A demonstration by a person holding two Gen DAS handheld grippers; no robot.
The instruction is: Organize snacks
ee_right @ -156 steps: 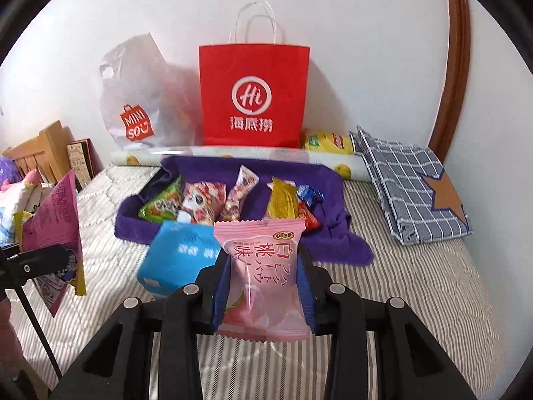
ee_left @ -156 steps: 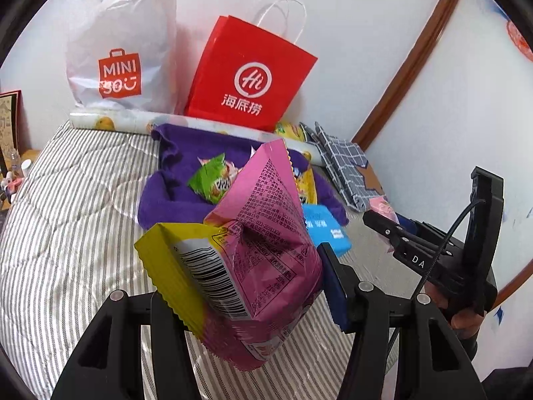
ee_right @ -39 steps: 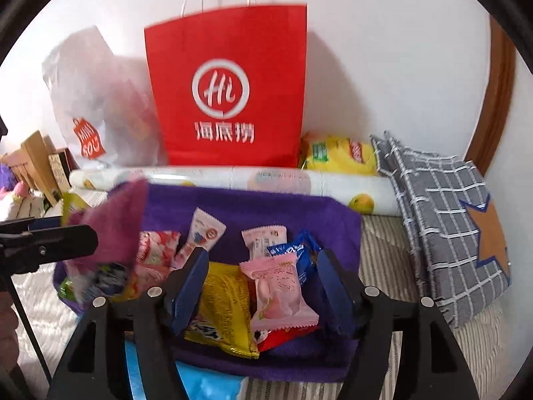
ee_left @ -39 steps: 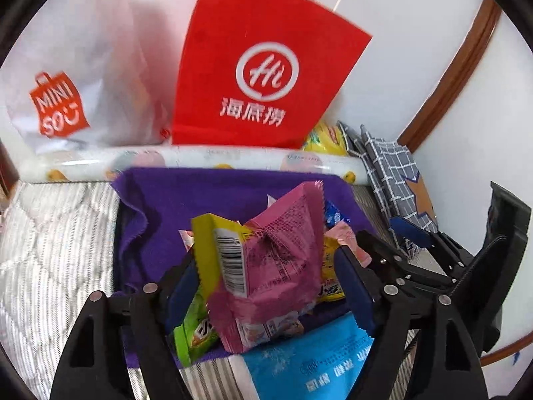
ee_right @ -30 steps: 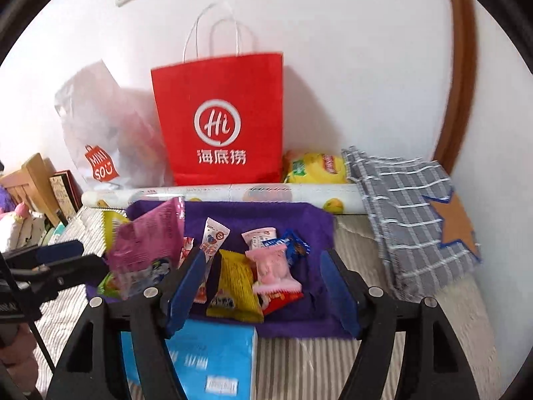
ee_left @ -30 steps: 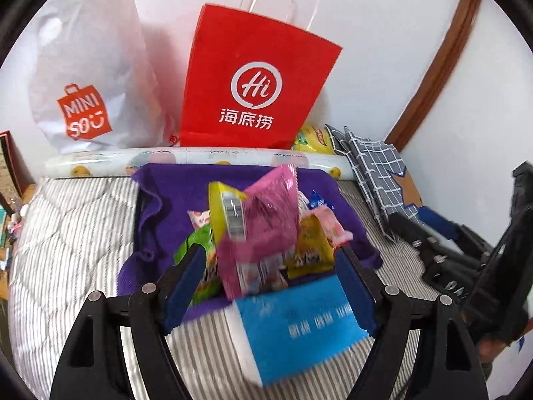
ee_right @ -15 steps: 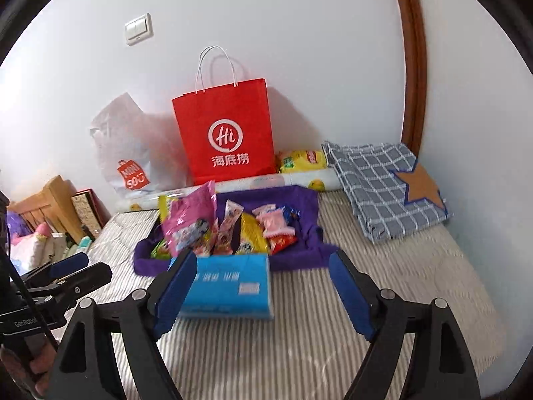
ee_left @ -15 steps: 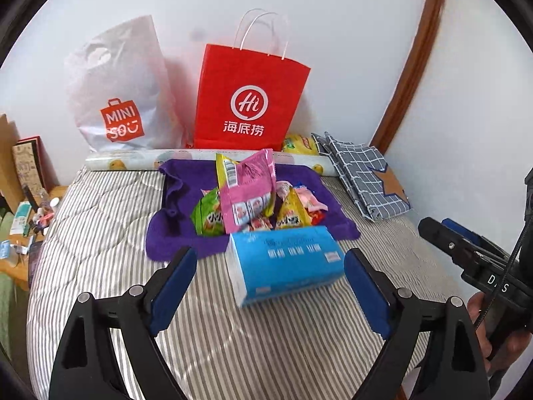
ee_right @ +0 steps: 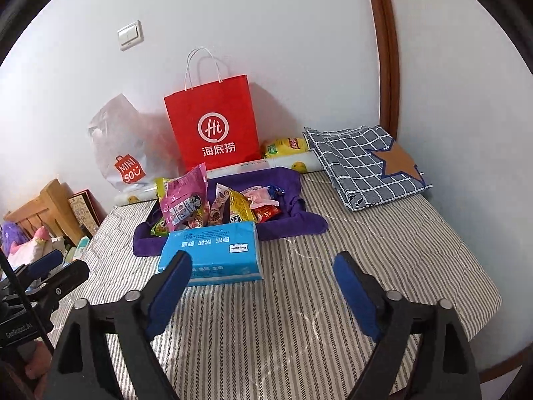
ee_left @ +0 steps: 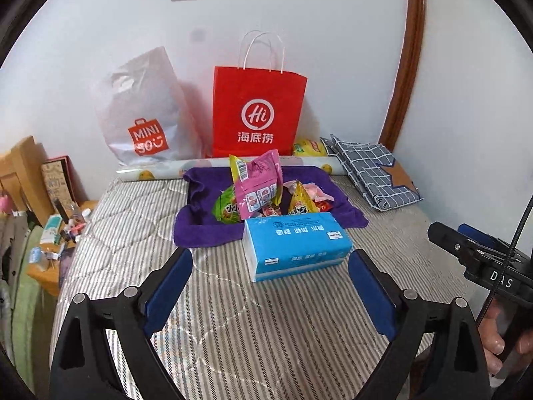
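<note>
A purple cloth (ee_left: 206, 233) (ee_right: 293, 223) lies on the striped bed with several snack packets on it. Among them the pink-and-yellow bag (ee_left: 256, 183) (ee_right: 185, 200) stands upright at the left, and the small pink packet (ee_left: 316, 193) (ee_right: 260, 196) rests at the right. A blue tissue pack (ee_left: 296, 246) (ee_right: 213, 253) sits just in front of the cloth. My left gripper (ee_left: 269, 273) hangs back over the bed, its jaws opening with nothing between them. My right gripper (ee_right: 263, 276) is likewise back from the cloth, jaws opening and empty.
A red paper bag (ee_left: 260, 110) and a white plastic bag (ee_left: 143, 113) lean on the wall behind the cloth. A folded checked cloth with a star (ee_right: 366, 163) lies at the right. A cluttered bedside table (ee_left: 56, 233) stands off the bed's left edge.
Both grippers let go of their packets onto the purple cloth, opened wide and drew back and up from it. The pink bag and the small pink packet now rest among the snacks.
</note>
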